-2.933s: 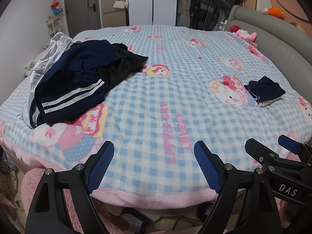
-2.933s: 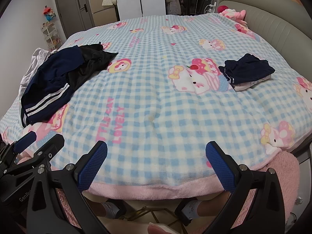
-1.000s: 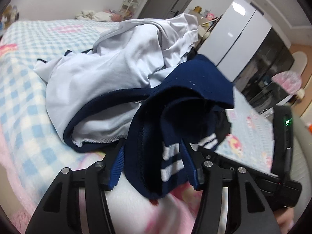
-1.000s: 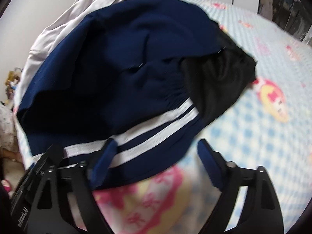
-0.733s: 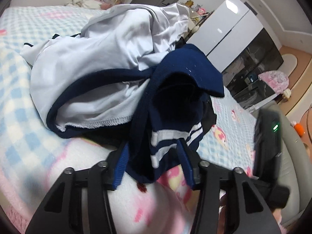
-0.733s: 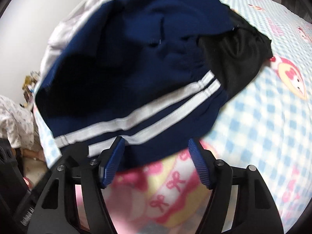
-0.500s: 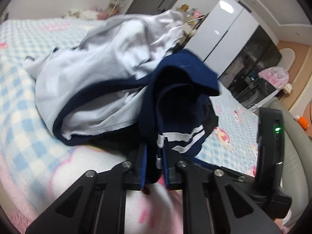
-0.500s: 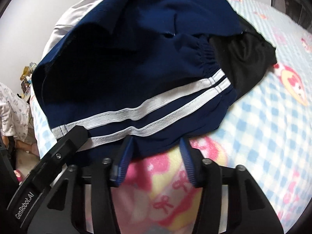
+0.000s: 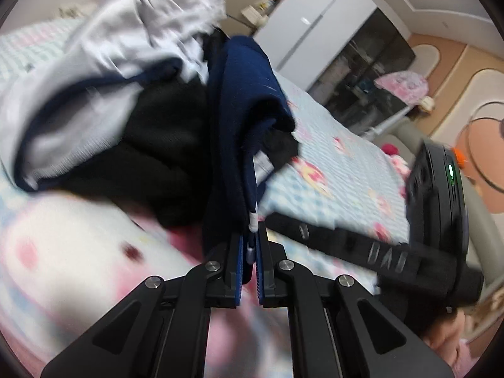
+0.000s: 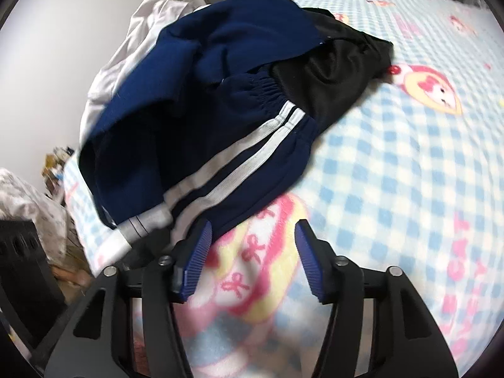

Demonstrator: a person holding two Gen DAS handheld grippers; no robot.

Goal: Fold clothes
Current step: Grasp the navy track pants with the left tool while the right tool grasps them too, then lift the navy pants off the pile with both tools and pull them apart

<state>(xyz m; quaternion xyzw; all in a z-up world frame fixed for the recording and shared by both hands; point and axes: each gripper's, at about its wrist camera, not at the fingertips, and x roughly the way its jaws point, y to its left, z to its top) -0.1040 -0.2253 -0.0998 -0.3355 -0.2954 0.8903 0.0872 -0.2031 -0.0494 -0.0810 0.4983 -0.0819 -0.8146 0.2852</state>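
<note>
The navy shorts (image 10: 201, 100), with two white side stripes, lie on top of a clothes heap near the edge of the bed (image 10: 409, 163). Nearest the camera in the left wrist view, the left tongs (image 9: 249, 252) are pinched tight on the striped hem of the shorts (image 9: 239, 126), a sliver of navy cloth and white trim caught between the blue pads. The fabric rises from that grip in a taut, upright fold.

In the right wrist view the right tongs (image 10: 252, 249) are partly spread and opening. The hem of the shorts lies just ahead of the left pad; nothing sits between the pads, only the pink-and-yellow cartoon print of the blanket. Whether that pad brushes the cloth is hard to say, as the picture is blurred.

Beyond the shorts, a black garment (image 10: 334, 72) lies partly under them, spilling toward the middle of the bed. Behind both lies a crumpled white garment (image 9: 132, 37) with a navy edge, nearest the wall side. In the left wrist view the right-hand tool (image 9: 434, 220) crosses the lower right, a green light on its body.

Farther off stand a white wardrobe (image 9: 315, 15) and a dark cabinet (image 9: 371, 72).
</note>
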